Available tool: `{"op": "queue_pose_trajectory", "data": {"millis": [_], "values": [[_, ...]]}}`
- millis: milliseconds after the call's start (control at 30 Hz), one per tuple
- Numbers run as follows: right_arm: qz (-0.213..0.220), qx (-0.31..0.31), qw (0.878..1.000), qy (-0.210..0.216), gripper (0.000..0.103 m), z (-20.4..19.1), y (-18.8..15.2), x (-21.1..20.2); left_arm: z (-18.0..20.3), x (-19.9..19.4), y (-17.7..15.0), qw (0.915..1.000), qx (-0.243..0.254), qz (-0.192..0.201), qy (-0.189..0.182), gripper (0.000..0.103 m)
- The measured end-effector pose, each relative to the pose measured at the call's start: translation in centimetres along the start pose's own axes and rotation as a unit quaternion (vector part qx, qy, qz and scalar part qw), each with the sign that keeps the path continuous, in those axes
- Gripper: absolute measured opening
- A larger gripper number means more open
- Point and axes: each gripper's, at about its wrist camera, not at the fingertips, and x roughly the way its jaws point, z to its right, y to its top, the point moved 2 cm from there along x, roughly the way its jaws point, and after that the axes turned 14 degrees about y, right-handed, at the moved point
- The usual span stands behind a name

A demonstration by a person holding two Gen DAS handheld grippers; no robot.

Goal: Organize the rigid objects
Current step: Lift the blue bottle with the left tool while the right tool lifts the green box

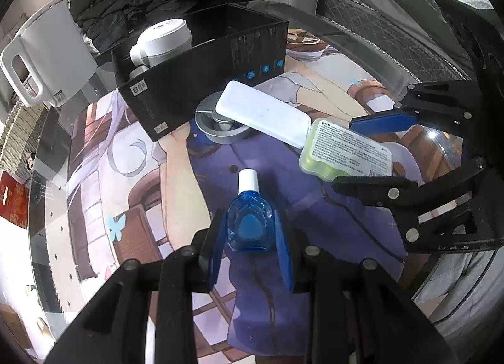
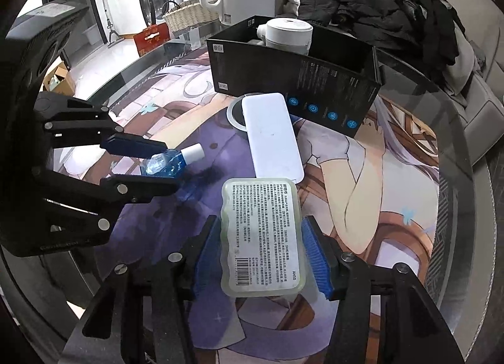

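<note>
Item 1, far left, about 9 o'clock in the left wrist view: white kettle (image 1: 47, 55), standing off the printed mat (image 1: 176, 181). Leave it; it is not part of your sort.

Item 2, 11 o'clock: black box (image 1: 201, 80), open-topped, already holding 1 white round appliance (image 1: 163, 41). It looks like your likely drop point, with free room toward its right end.

Item 3, centre: white flat case (image 1: 264, 116), lying tilted across a silver ring dish (image 1: 217, 126) and touching the box front. Its far corner sits just beside the green pack, so lift the pack straight up before you swing it.

Item 4, 6 o'clock in the left view: blue bottle (image 1: 249, 222), white cap pointing away from you. Your left gripper (image 1: 250, 247) has its 2 blue pads closed against the bottle's sides. The body is rounded, so I judge it may twist; hold it near the widest part and keep it level.

Item 5, right, 6 o'clock in the right wrist view: green plastic pack (image 2: 263, 234), label up, flat on the mat. Your right gripper (image 2: 263, 253) straddles it, fingers spread; the pads look beside the edges, and I cannot tell whether they press yet. Close squarely on the long edges before lifting.
</note>
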Motion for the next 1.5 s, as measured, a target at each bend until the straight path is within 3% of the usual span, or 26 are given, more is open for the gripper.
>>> {"op": "queue_pose_trajectory", "data": {"millis": [167, 267, 333, 400, 567, 767, 967, 1200, 1500], "values": [[-0.012, -0.015, 1.000, -0.005, 0.055, -0.3, 0.0, 0.8, 0.0, 0.3, -0.1, 1.0000, -0.001, -0.005, 0.002, 0.028], [-0.026, -0.028, 0.999, -0.012, 0.061, -0.6, -0.3, 1.3, 0.0, 0.2, -0.1, 1.0000, -0.001, -0.004, 0.002, 0.028], [-0.024, -0.030, 0.999, -0.019, 0.061, -0.6, -0.6, 1.5, 0.1, 0.2, -0.1, 1.0000, -0.001, -0.004, 0.001, 0.028], [-0.021, -0.028, 0.999, -0.022, 0.052, -0.6, -0.5, 1.4, 0.0, 0.2, -0.1, 1.0000, -0.006, -0.006, -0.004, 0.028], [-0.017, -0.022, 1.000, -0.009, 0.052, -0.6, -0.6, 1.1, -0.3, -0.2, 0.1, 0.9999, -0.011, 0.002, -0.002, 0.028], [0.036, -0.025, 0.999, -0.015, 0.052, -0.9, 0.2, -1.3, -1.0, -1.8, 0.8, 0.9990, -0.027, 0.034, 0.001, 0.028], [0.121, -0.020, 0.992, -0.011, 0.052, -1.7, 2.1, -4.7, -1.8, -4.7, 1.6, 0.9940, -0.033, 0.102, 0.021, 0.029], [0.222, -0.028, 0.974, -0.037, 0.052, -2.9, 3.2, -8.8, -3.6, -8.5, 1.8, 0.9779, -0.068, 0.192, 0.048, 0.029], [0.319, -0.036, 0.945, -0.064, 0.052, -4.3, 3.6, -13.2, -5.6, -12.3, 2.3, 0.9460, -0.130, 0.281, 0.095, 0.029]]}}
